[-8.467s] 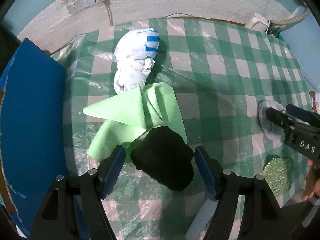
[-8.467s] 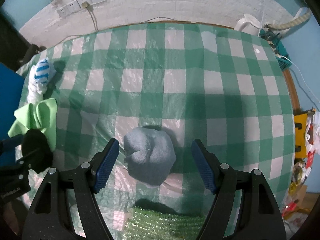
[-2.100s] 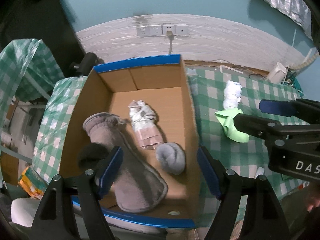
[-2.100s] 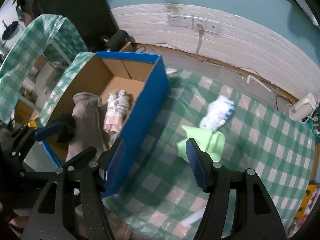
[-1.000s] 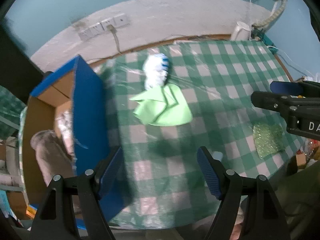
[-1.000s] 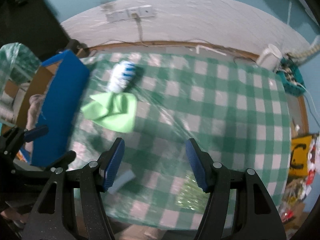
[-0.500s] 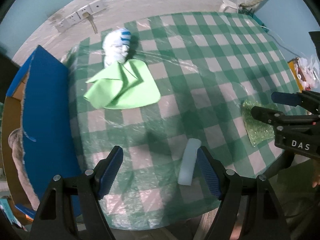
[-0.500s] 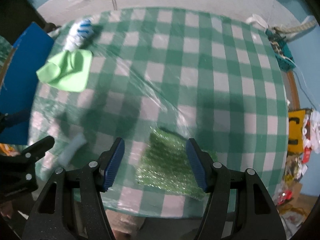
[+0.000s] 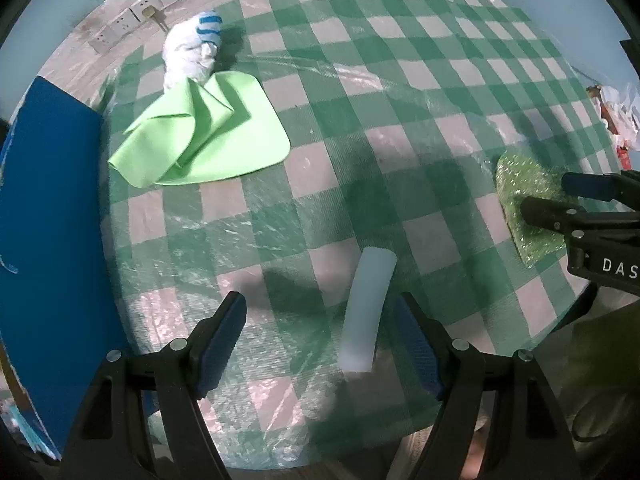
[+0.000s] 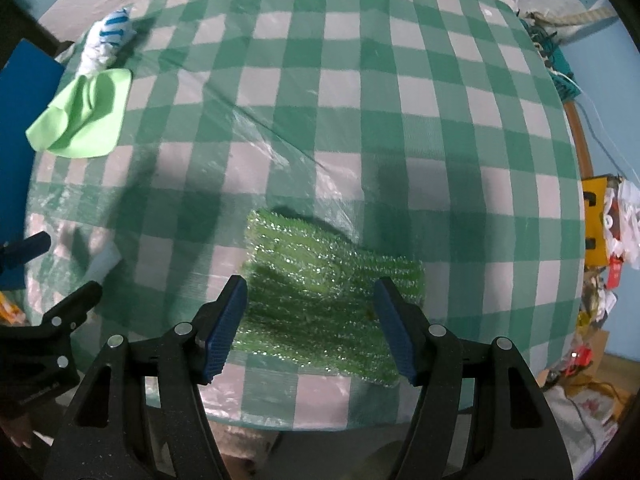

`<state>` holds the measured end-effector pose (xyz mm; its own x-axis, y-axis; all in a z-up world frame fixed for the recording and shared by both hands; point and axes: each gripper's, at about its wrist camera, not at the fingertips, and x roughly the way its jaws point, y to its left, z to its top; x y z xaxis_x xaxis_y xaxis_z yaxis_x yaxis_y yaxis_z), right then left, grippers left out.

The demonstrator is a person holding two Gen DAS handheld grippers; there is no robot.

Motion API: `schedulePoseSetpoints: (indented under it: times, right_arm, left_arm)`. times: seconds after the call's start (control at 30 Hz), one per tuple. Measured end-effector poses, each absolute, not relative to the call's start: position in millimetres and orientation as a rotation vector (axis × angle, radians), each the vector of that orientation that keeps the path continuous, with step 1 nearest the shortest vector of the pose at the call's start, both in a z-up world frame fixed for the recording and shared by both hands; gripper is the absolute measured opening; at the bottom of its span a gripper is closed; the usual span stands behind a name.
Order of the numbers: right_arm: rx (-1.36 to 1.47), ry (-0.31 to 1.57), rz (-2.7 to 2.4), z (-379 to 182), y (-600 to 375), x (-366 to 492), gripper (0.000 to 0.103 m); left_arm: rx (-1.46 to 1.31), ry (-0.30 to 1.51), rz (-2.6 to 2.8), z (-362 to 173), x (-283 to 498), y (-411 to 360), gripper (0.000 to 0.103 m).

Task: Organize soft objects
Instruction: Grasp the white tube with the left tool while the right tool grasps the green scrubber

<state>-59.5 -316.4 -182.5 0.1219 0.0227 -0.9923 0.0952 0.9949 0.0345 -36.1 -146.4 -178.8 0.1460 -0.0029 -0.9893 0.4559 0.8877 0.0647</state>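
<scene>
My left gripper is open and empty above the table, with a pale foam strip lying just inside its right finger. A green cloth and a white and blue bundle lie at the far left. My right gripper is open and empty, its jaws straddling a glittery green sponge cloth. The sponge cloth also shows at the right of the left wrist view, under the right gripper. The cloth, the bundle and the strip show in the right wrist view.
A blue-sided cardboard box stands against the table's left edge. The green checked tablecloth is covered with clear plastic. Wall sockets sit behind the table. The table's front edge runs just below both grippers.
Both grippers have dropped lower and closer to the table. The left one now has the foam strip between its fingers' reach, and the right one has closed in over the sponge cloth.
</scene>
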Motion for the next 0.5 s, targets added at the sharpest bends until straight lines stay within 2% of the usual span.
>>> schedulePoseSetpoints:
  times: [0.2,0.33,0.37,0.43,0.5]
  right_arm:
    - [0.081,1.455,-0.064,-193,-314,-59,0.07]
    - [0.083,1.444,-0.063,-195,-314,-61,0.068]
    - [0.085,1.445,-0.057,-195,-314,-62,0.066]
    - [0.081,1.442,-0.038,-196,-308,-64,0.055]
    - [0.076,1.438,-0.015,-195,-304,-65,0.046]
  left_arm:
    - [0.396,1.409,-0.352,-187,-35,-152,0.078]
    - [0.388,1.42,-0.356,-194,-31,-155,0.076]
    - [0.385,1.423,-0.357,-195,-32,-156,0.073]
    - [0.357,1.421,-0.367,-194,-31,-157,0.065]
    - [0.338,1.428,-0.385,-194,-31,-158,0.052]
